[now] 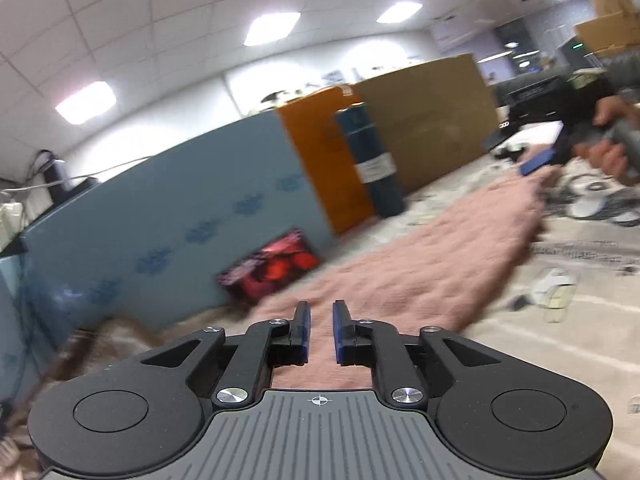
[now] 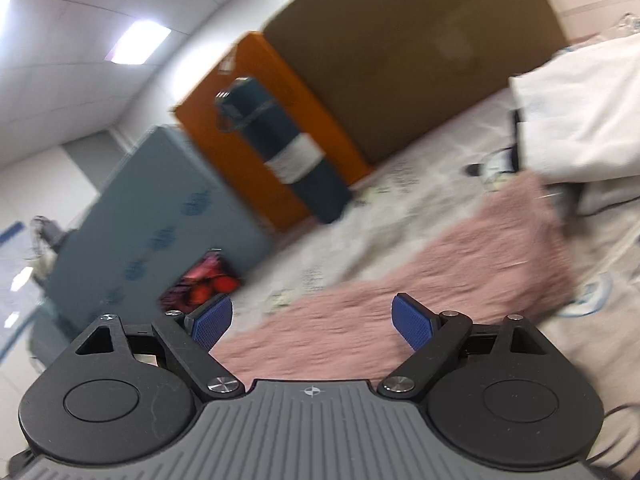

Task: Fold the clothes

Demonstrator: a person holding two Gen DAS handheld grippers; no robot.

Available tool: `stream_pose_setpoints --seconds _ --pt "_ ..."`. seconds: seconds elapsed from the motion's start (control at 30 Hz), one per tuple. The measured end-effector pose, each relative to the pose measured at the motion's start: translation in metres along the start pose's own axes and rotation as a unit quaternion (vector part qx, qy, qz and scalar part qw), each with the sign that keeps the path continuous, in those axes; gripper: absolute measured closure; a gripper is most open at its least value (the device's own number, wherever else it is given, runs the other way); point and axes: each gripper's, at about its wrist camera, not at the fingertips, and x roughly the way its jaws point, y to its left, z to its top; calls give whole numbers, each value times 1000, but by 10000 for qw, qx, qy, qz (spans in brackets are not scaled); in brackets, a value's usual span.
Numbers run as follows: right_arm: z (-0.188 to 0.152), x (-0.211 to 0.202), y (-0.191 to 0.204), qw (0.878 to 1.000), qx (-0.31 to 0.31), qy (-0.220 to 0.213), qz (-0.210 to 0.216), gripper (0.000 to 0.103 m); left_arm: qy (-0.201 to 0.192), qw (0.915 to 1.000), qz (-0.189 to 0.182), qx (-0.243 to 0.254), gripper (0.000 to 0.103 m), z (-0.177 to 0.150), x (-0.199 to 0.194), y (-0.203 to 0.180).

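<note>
One pink fuzzy garment (image 1: 404, 276) lies stretched on the patterned sheet (image 1: 560, 332), in front of one orange box (image 1: 324, 160) and one dark roll (image 1: 372, 160). The left gripper (image 1: 321, 330) has its two fingers nearly together with the pink cloth between them. The right gripper (image 2: 312, 322) has its fingers wide apart above the garment's near part.

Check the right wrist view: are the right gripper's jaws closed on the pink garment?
No, the right gripper stands wide open above the pink garment, clamping nothing.

Office or lab: ceiling light panels (image 1: 273, 28), stacked cardboard boxes (image 1: 608, 20).
</note>
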Motion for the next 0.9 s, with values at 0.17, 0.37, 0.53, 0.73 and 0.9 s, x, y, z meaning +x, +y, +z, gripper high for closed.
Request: stream_pose_setpoints --seconds 0.17,0.37,0.53,0.73,0.9 --pt "-5 4 23 9995 -67 218 198 16 -86 9993 110 -356 48 10 10 31" --pt "-14 25 46 9960 -76 774 436 16 183 9958 -535 -718 15 14 44 56" --pt "-22 45 65 9899 -78 1264 640 16 838 9825 -1093 -1255 15 5 83 71" --pt "-31 66 81 9821 -43 1732 744 16 977 9816 -1214 -1106 77 -5 90 58" --pt "-36 75 90 9793 -58 1873 761 16 368 9913 -1060 -690 88 -7 57 45"
